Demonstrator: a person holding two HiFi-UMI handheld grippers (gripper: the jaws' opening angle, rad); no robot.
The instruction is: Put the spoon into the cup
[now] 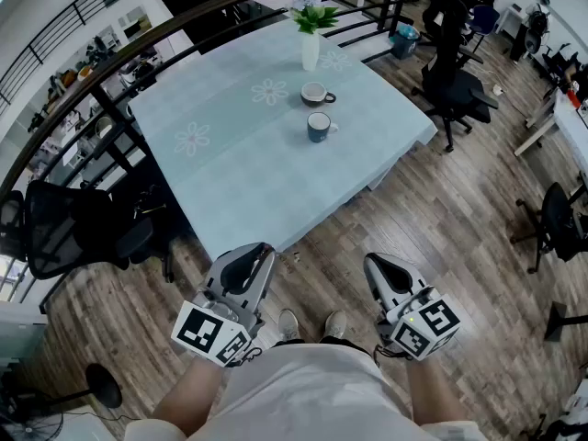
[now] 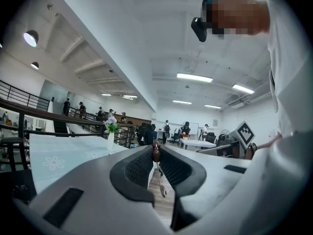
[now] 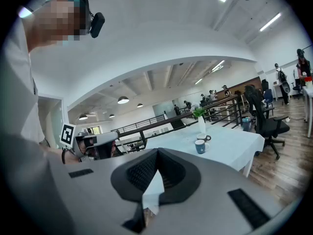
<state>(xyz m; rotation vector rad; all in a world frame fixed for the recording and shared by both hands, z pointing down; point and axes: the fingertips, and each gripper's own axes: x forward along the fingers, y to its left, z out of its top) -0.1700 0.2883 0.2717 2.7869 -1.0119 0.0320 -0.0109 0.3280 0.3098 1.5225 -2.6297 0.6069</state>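
Black mesh office chair (image 1: 64,228) stands at the left, close to the near-left edge of the table (image 1: 230,182). Pale blue-green cloth with flower prints covers that table, and its near corner points toward the person. The left gripper (image 1: 250,257) is held low in front of the body, roughly level, over the wooden floor (image 1: 459,219) just short of that corner. Its jaws are clenched on the spoon (image 2: 156,154). The left gripper view shows a brown end pinched at the tips and a thin shaft hanging down in the gap between the pads. A pair of light shoes (image 1: 312,324) shows on the floor between the two grippers. Further right, on the far part of the table, a white vase (image 1: 310,51) with green leaves stands farthest. Nearer is a white cup (image 1: 316,93), and nearer again the blue cup (image 1: 319,127). The three form a loose line and do not touch. Both cups are upright and well apart from the spoon. The right gripper (image 1: 378,266) hangs beside the left one, tilted slightly down. Its jaws meet at the tips with nothing between them. Farther right, black office chairs (image 1: 455,85) stand on the floor past the table's right corner.
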